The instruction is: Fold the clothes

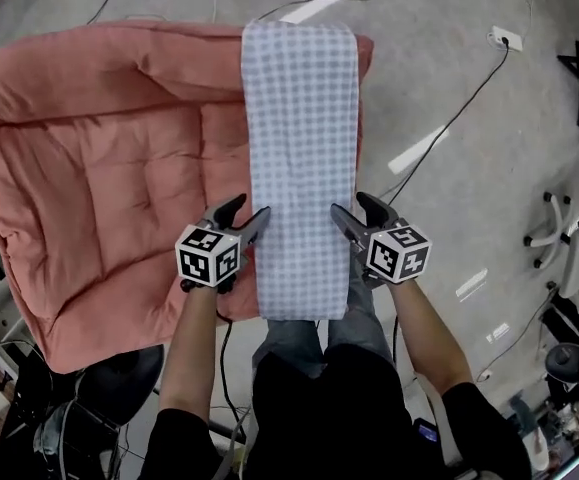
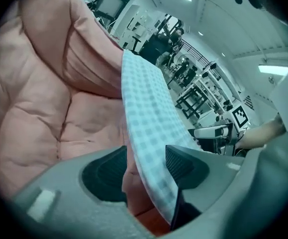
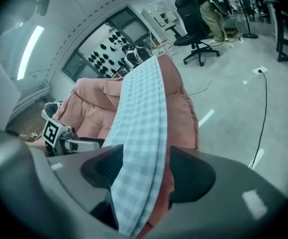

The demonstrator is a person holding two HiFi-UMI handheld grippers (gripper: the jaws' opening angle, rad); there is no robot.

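A long folded strip of blue-and-white checked cloth (image 1: 299,148) lies lengthwise on a pink quilted cushion (image 1: 99,168), its near end hanging over the cushion's front edge. My left gripper (image 1: 252,208) stands at the strip's left edge and my right gripper (image 1: 349,205) at its right edge, level with each other. In the left gripper view the cloth (image 2: 148,108) runs between the jaws of the left gripper (image 2: 146,166), with a gap at the left pad. In the right gripper view the cloth (image 3: 144,113) passes between the wide jaws of the right gripper (image 3: 146,168), not pinched.
The cushion rests on a grey concrete floor (image 1: 449,68). Cables run to a wall socket strip (image 1: 506,38) at the upper right. White chair legs (image 1: 554,230) stand at the right and dark equipment (image 1: 119,383) at the lower left. The person's legs are below the cloth's near end.
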